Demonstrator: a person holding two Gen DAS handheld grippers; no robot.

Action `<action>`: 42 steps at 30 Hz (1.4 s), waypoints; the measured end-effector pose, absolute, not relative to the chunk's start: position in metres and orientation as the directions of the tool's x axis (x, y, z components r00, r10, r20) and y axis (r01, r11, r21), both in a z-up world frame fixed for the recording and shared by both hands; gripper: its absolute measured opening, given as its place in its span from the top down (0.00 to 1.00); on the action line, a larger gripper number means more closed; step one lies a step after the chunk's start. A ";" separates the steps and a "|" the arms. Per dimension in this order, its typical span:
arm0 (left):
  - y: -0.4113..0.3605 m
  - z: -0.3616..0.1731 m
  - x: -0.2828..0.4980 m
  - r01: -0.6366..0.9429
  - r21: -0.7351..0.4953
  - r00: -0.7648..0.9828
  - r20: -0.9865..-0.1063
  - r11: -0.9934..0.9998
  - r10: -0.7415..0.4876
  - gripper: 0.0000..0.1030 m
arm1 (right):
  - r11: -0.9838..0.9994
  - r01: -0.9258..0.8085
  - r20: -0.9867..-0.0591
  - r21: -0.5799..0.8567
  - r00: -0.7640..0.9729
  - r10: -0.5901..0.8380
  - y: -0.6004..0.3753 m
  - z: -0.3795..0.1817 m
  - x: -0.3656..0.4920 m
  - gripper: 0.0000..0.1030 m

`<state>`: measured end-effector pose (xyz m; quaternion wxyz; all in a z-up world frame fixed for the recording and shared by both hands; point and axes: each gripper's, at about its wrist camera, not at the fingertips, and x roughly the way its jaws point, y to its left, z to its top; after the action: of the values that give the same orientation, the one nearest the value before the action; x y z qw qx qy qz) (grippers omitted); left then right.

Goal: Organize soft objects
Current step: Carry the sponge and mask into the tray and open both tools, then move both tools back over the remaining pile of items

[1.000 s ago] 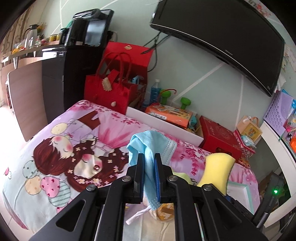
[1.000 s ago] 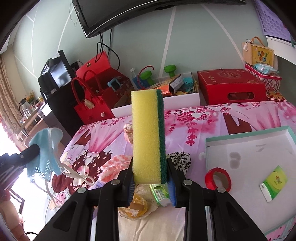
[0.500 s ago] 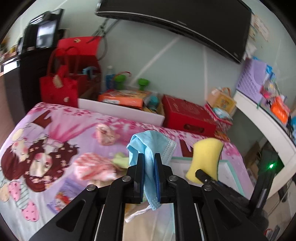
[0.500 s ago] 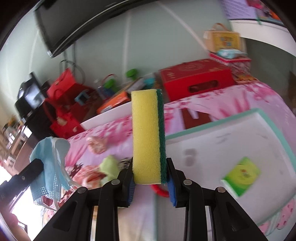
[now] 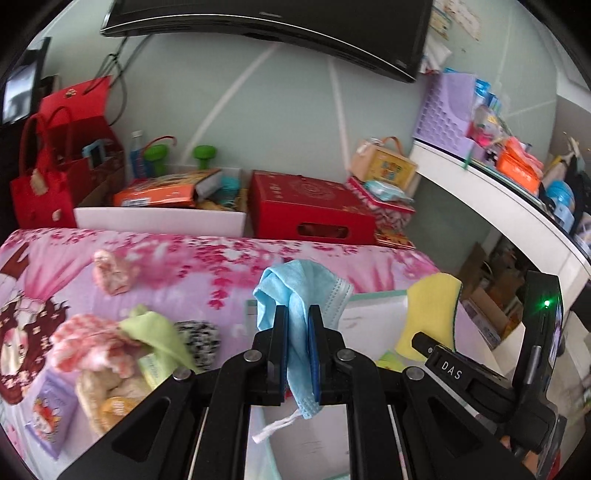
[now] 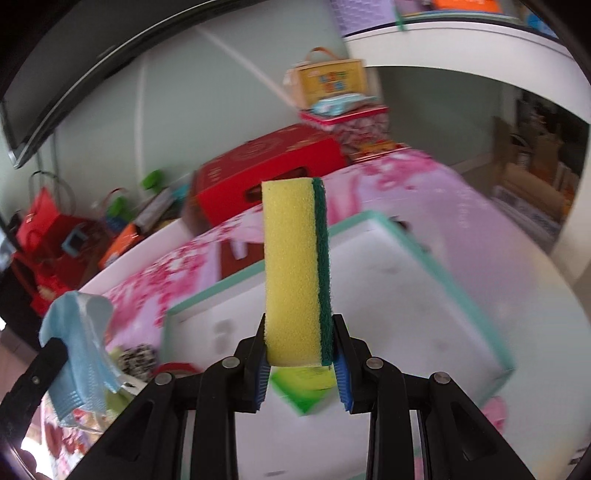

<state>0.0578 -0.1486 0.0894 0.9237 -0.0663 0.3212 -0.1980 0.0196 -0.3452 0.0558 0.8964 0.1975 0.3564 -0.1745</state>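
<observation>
left gripper (image 5: 294,325) pinches the mask (image 5: 301,291) and right gripper (image 6: 298,354) clamps the sponge (image 6: 293,273), both held above the tray (image 6: 461,291); risk: mask's dangling ear loop could snag a finger on release, and the sponge could bounce out.

Pale green wall (image 5: 258,122) with white diagonal stripes, black TV (image 5: 280,26) mounted high on it. Bed (image 5: 192,266) under pink floral cover. White curved shelf (image 5: 509,206) at right carries a purple basket (image 5: 443,107). Red box (image 5: 310,210) and red bag (image 5: 40,184) along the wall. Daylight, soft.
</observation>
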 end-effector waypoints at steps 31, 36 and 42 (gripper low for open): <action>-0.182 0.026 0.082 0.324 -0.193 0.612 -0.704 0.926 -0.361 0.37 | 0.817 0.560 -0.799 0.139 0.551 -0.242 -0.388 0.029 0.008 0.41; -0.179 0.029 0.082 0.310 -0.187 0.612 -0.711 0.932 -0.346 0.22 | 0.824 0.553 -0.808 0.124 0.538 -0.239 -0.385 0.032 0.008 0.16; -0.171 0.028 0.085 0.263 -0.161 0.607 -0.739 0.951 -0.292 0.08 | 0.840 0.531 -0.817 0.107 0.529 -0.230 -0.380 0.032 0.008 0.00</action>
<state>0.0845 -0.1708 0.0277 0.8962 -0.0178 0.4154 -0.1549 0.0083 -0.3795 0.0324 0.8569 0.1743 0.4313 -0.2222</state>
